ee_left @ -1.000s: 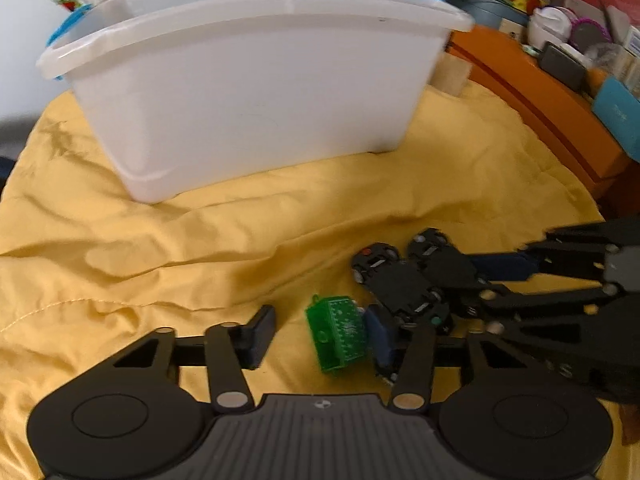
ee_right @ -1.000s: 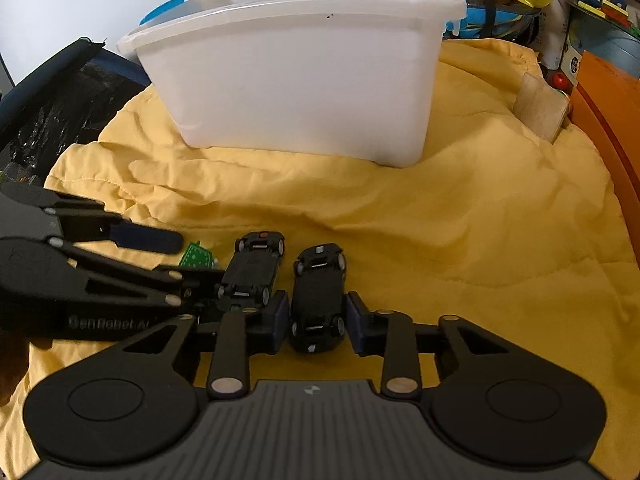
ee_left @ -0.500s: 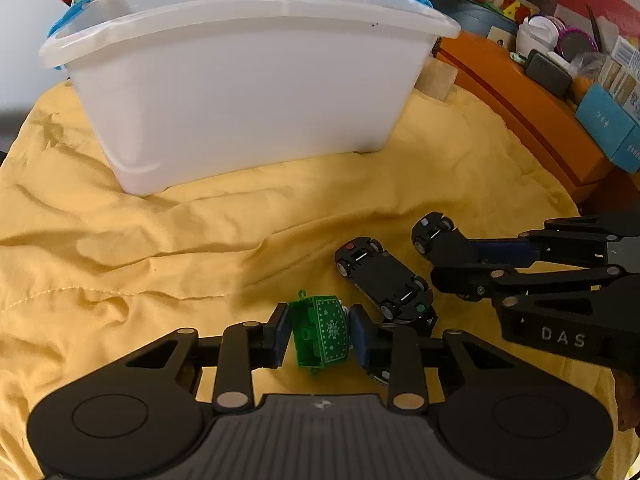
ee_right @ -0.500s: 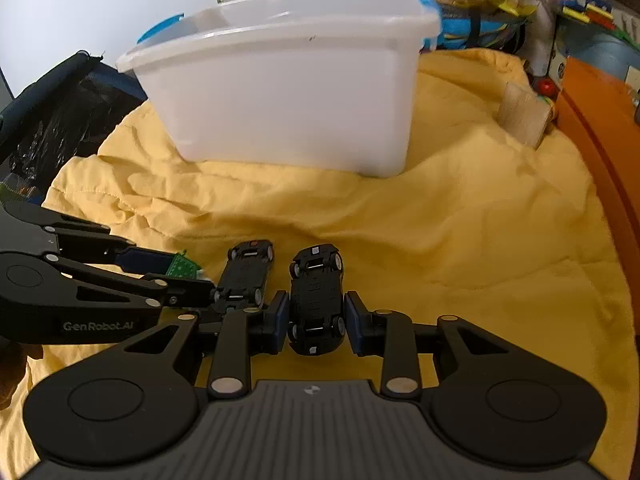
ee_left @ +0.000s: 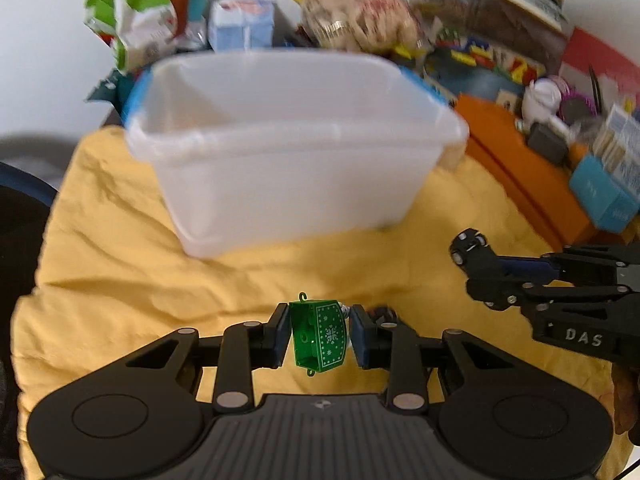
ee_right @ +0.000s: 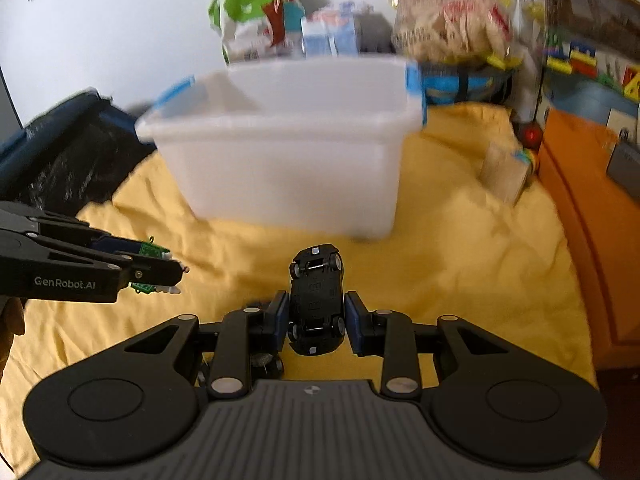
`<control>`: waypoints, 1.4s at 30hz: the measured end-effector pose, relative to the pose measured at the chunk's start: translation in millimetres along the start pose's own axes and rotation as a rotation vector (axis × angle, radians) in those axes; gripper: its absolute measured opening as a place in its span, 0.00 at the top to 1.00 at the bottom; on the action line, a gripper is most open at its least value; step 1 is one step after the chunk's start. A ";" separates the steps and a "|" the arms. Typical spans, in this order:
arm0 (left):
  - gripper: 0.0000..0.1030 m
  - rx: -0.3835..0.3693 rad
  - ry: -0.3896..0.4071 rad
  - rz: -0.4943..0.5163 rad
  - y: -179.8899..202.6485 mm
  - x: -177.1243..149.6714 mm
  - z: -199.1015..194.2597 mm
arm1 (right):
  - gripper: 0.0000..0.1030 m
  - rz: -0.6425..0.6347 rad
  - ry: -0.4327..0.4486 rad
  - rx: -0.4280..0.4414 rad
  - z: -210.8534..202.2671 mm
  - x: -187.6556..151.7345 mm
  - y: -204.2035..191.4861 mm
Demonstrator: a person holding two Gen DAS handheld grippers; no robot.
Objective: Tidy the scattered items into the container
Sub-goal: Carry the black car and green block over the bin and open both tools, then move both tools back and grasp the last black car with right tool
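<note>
My left gripper [ee_left: 319, 336] is shut on a small green box with white snowflake print [ee_left: 320, 336], lifted off the yellow blanket [ee_left: 120, 272]. My right gripper [ee_right: 316, 322] is shut on a black toy car [ee_right: 316, 300], turned belly up and raised above the blanket [ee_right: 460, 280]. A white plastic bin [ee_left: 288, 152] stands ahead of both, its top open [ee_right: 288, 152]. In the left wrist view the right gripper [ee_left: 504, 268] shows at the right with the car [ee_left: 470, 246]. A second black car [ee_right: 262, 362] lies partly hidden under my right fingers.
An orange cabinet [ee_left: 516, 176] crowded with boxes and small things borders the blanket on the right. Snack bags and cartons [ee_left: 356, 20] pile up behind the bin. A dark bag [ee_right: 60, 152] lies left of the blanket, a small wooden block [ee_right: 504, 176] near the cabinet.
The left gripper closed on the green box and lifted it. The right gripper rose with the black car. Both now look more toward the bin, and one car stays on the blanket.
</note>
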State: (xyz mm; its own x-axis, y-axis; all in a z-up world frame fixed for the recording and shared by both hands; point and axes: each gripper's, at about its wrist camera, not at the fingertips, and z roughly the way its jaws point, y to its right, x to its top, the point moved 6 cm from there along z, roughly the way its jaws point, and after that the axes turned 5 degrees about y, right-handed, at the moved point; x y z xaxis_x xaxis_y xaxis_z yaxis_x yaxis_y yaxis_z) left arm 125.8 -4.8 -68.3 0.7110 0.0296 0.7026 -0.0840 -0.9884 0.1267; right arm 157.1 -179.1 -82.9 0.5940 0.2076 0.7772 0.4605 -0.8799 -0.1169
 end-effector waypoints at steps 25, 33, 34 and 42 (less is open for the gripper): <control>0.66 0.121 0.145 0.000 -46.9 171.7 -34.5 | 0.68 -0.052 0.155 0.022 -0.6 162.9 -15.9; 0.51 0.165 0.063 0.000 -60.7 185.3 15.9 | 0.64 -0.046 0.026 -0.018 57.5 163.1 -1.2; 0.47 0.177 0.043 0.007 -63.2 183.5 24.4 | 0.56 -0.041 0.007 -0.026 65.1 161.6 1.8; 0.47 0.176 0.056 0.067 -64.8 152.3 15.7 | 0.46 -0.069 0.028 -0.014 45.2 137.4 2.3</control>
State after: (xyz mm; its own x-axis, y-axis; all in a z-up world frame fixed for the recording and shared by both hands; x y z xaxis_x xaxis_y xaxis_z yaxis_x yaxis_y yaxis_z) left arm 250.5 61.4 19.5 0.6675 -0.0341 0.7438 -0.0032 -0.9991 -0.0430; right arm 269.5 -133.3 -4.3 0.5423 0.2559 0.8003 0.4905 -0.8698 -0.0542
